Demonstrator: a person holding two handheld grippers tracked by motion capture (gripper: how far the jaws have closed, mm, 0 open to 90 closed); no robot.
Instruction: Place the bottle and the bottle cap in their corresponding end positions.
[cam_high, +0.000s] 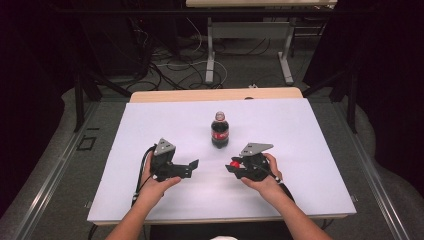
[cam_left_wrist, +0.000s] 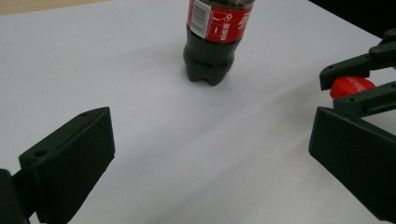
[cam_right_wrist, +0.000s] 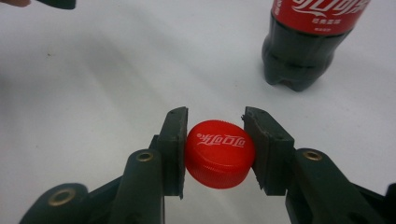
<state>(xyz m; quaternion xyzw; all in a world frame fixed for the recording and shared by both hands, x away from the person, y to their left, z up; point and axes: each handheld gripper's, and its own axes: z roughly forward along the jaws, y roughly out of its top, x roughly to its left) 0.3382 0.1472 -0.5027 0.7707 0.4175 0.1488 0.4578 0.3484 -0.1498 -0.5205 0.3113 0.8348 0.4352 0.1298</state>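
A small dark cola bottle (cam_high: 220, 132) with a red label stands upright mid-table, its neck uncapped; its lower body shows in the left gripper view (cam_left_wrist: 212, 42) and the right gripper view (cam_right_wrist: 303, 44). My right gripper (cam_high: 233, 165) is shut on a red bottle cap (cam_right_wrist: 219, 153), held between both jaws just above the white surface, in front of and right of the bottle. That cap (cam_left_wrist: 351, 87) also appears at the right edge of the left gripper view. My left gripper (cam_high: 192, 166) stands open with nothing between its jaws, in front of and left of the bottle.
A white sheet (cam_high: 150, 130) covers the wooden table. Beyond the far edge lie cables on the floor and a desk's metal legs (cam_high: 210, 60). Dark curtains flank both sides.
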